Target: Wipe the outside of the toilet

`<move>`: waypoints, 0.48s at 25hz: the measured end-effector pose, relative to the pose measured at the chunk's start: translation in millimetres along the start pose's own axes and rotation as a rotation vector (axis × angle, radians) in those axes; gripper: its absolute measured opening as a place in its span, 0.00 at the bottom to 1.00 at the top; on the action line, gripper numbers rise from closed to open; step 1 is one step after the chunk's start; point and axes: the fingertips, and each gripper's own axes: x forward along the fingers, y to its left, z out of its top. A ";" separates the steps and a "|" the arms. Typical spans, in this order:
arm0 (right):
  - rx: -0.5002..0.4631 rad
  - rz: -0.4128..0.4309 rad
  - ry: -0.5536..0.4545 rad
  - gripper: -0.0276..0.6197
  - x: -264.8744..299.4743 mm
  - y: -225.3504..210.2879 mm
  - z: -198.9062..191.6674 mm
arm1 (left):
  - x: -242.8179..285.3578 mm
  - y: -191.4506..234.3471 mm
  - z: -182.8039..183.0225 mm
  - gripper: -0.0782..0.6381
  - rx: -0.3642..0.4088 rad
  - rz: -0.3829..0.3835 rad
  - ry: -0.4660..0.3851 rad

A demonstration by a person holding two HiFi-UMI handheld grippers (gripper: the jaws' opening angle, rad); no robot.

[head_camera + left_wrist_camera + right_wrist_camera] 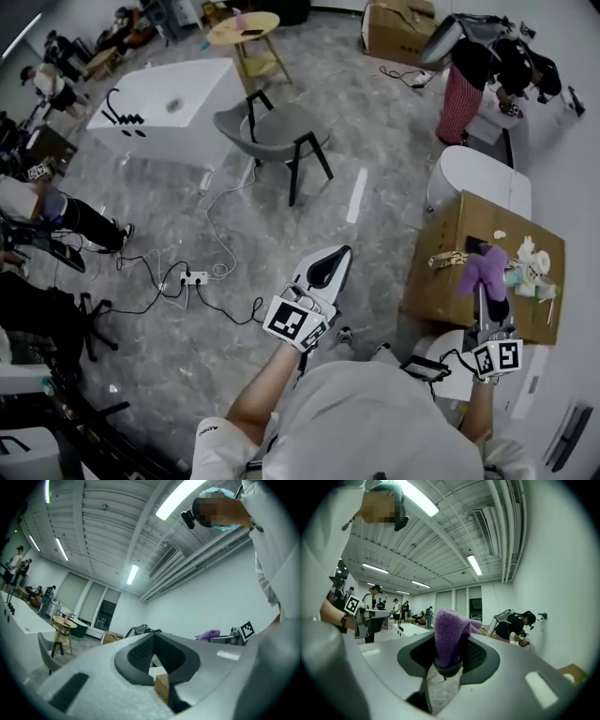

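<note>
Closest to us we see the white shirt (394,422) of the person who holds both tools. Just beyond it the left gripper (339,255) points forward over the grey floor. Its own view shows the jaws pressed together at the tips (153,635) with nothing between them. Further right, the right gripper (491,298) has its jaws clamped on a soft purple terry cloth (485,270). The right gripper view shows a thick fold of this cloth (450,632) pinched, with the rest standing free past the tips.

The cloth hangs above a brown cardboard box (450,281). Behind the box lies what we take for the white glazed toilet (469,178), well ahead of both grippers and not touched.

We judge the toilet hard, heavy, smooth and probably slippery, so it needs no hold, only pressure. The cloth is light and limp, and the pinch on the fold leaves enough loose for wiping.
</note>
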 end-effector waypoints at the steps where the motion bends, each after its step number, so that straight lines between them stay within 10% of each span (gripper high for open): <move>1: 0.012 0.016 -0.007 0.25 5.9 2.4 3.7 | -9.2 3.2 4.6 0.12 0.008 0.026 -0.010; 12: 0.020 0.277 -0.085 0.25 50.3 11.5 30.9 | -68.9 -17.5 46.4 0.12 0.121 0.309 -0.045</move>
